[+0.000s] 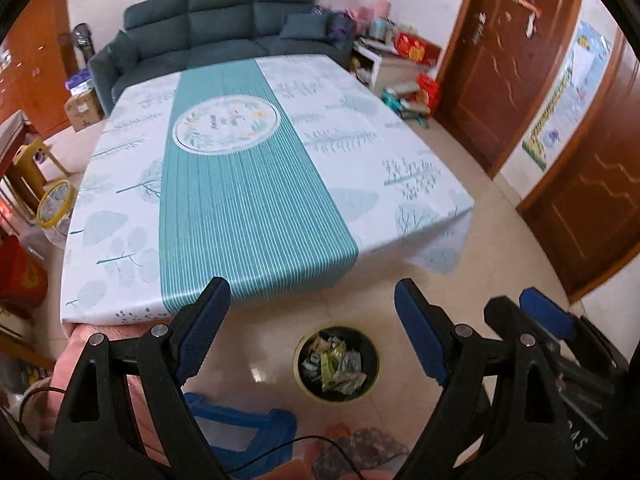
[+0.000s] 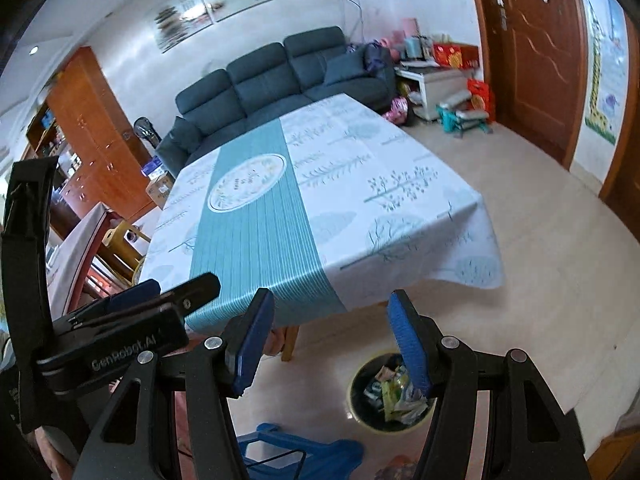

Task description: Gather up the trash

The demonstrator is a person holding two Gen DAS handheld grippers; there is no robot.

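Both grippers are held high over the near end of the table, pointing down and forward. The left gripper (image 1: pixel 312 300) is seen with its blue-padded fingers spread wide apart, nothing between them; only tablecloth edge and floor show through the gap. The right gripper (image 2: pixel 332 312) is likewise parted, a little narrower, and nothing is clamped there either.

The trash bin (image 1: pixel 336 362) is found on the tiled floor at about six o'clock in the left wrist view, just beyond the near table edge, and crumpled wrappers (image 1: pixel 338 364) are piled inside it. In the right wrist view the same bin (image 2: pixel 356 392) sits at about five o'clock, partly hidden behind the right-hand finger.

The table (image 1: pixel 224 184) is covered by a white leaf-print cloth with a teal striped runner and a round floral emblem. A blue plastic stool (image 2: pixel 296 452) is glimpsed at six o'clock, beside the bin. A dark sofa (image 1: pixel 224 28) is set at twelve o'clock beyond the far table edge, and wooden doors (image 1: pixel 508 64) are seen at two o'clock.
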